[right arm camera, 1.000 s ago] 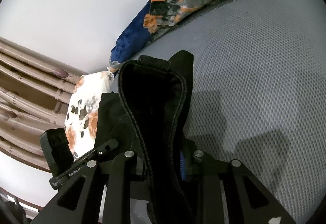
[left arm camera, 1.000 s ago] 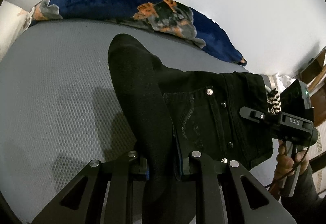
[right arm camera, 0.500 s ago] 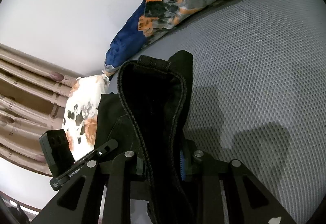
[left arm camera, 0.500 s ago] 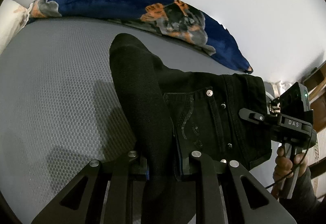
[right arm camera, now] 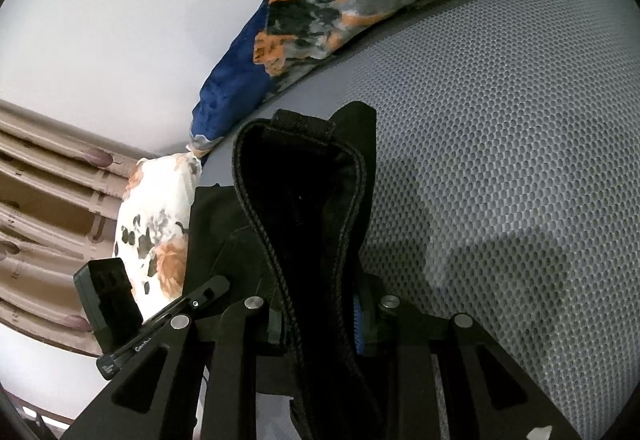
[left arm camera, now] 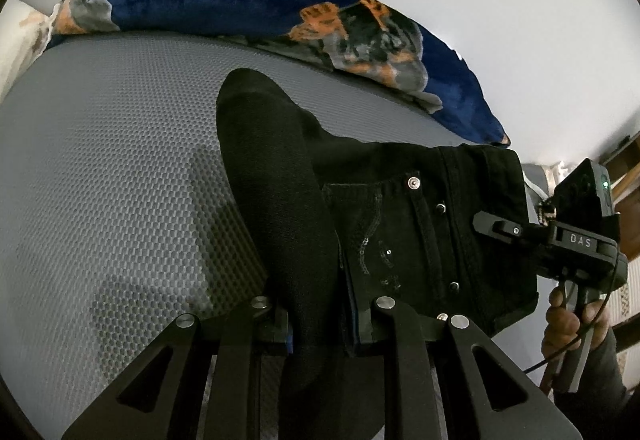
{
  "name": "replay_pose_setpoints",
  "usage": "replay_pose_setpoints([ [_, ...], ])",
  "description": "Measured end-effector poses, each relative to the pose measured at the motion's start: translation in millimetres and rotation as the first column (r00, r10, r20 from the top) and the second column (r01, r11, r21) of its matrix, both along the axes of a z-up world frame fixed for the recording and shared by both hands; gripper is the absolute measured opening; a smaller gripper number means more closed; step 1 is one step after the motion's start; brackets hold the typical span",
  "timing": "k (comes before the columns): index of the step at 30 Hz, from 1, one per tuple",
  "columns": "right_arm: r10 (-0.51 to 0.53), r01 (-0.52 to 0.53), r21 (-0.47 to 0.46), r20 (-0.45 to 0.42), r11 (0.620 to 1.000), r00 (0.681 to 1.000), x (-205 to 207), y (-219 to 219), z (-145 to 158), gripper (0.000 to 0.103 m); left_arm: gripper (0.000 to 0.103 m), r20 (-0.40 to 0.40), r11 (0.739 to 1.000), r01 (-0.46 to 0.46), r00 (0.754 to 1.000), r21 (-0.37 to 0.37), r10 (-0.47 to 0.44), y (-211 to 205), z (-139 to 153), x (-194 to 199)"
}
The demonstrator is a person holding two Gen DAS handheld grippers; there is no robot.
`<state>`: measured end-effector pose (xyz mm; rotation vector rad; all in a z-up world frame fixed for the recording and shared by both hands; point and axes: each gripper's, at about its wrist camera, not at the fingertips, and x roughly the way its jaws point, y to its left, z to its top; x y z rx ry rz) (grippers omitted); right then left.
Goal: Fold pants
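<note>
Pants (left arm camera: 400,232) are hanging in the air above the grey mesh mattress (left arm camera: 100,179), pinched on both sides. Left gripper (left arm camera: 322,320) is clamping down on a bunched black fold; right gripper (right arm camera: 320,320) is biting the thick stitched waistband edge. Denim is sagging between them, button fly facing the left camera. Risk is building here, I'd say: the heavy cloth is pulling on two narrow pinches, and either fold could be sliding out if the hands are moving apart too briskly. Uneven lowering could be dropping one side first, leaving a crooked crease. Blue patterned blanket (left arm camera: 280,19) is lying near, along the wall.
</note>
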<state>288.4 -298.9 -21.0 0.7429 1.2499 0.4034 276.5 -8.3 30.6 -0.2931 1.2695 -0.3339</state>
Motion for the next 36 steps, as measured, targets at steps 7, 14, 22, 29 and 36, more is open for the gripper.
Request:
replay_pose_setpoints([
  [7, -0.013, 0.011, -0.103, -0.019, 0.995, 1.0, 5, 0, -13, 0.022, 0.019, -0.009, 0.999, 0.011, 1.0, 0.046, -0.011, -1, -18, 7],
  [14, -0.035, 0.03, -0.266, -0.015, 0.963, 0.999, -1, 3, -25, 0.037, 0.033, -0.017, 0.995, -0.015, 1.0, 0.1, 0.017, 5, -38, 4],
  [22, -0.017, 0.018, -0.372, 0.004, 0.928, 1.0, -28, 4, -19, 0.046, 0.054, 0.01, 0.979, -0.038, 0.999, 0.198, 0.037, 6, -41, -16],
  [29, -0.015, 0.03, -0.41, 0.041, 0.912, 0.999, -64, 4, -1, 0.055, 0.058, 0.034, 0.97, -0.075, 0.997, 0.232, 0.068, 11, -28, -53],
  [36, -0.028, 0.075, -0.438, 0.113, 0.896, 0.993, -99, 3, 29, 0.057, 0.062, 0.095, 0.95, -0.102, 0.992, 0.296, 0.077, 8, 6, -91],
])
